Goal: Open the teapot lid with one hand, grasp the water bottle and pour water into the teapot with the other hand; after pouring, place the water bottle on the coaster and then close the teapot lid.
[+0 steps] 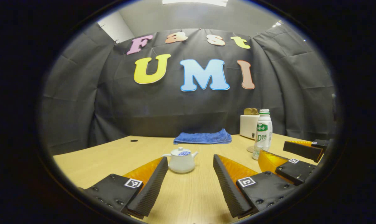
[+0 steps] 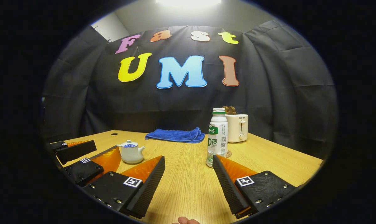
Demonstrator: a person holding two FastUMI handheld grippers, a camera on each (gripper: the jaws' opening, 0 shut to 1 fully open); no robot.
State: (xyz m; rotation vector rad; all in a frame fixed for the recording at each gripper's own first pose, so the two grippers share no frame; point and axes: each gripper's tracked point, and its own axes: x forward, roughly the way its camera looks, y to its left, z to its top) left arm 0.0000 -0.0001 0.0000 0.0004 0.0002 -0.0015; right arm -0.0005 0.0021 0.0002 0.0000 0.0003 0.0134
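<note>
- My left tongs hang released above the counter, fingers spread wide, gripping nothing.
- Teapot sits straight ahead between those fingers, lid on, spout toward the water bottle.
- My right tongs are likewise released and empty.
- Water bottle stands upright just beyond the right finger, in front of the toaster.
- Blue towel lies folded at the back.

Tabletop, light wood grain.
Teapot at 9 o'clock, water bottle centre; blue towel at 12, toaster at 1; coaster behind bottle.
</note>
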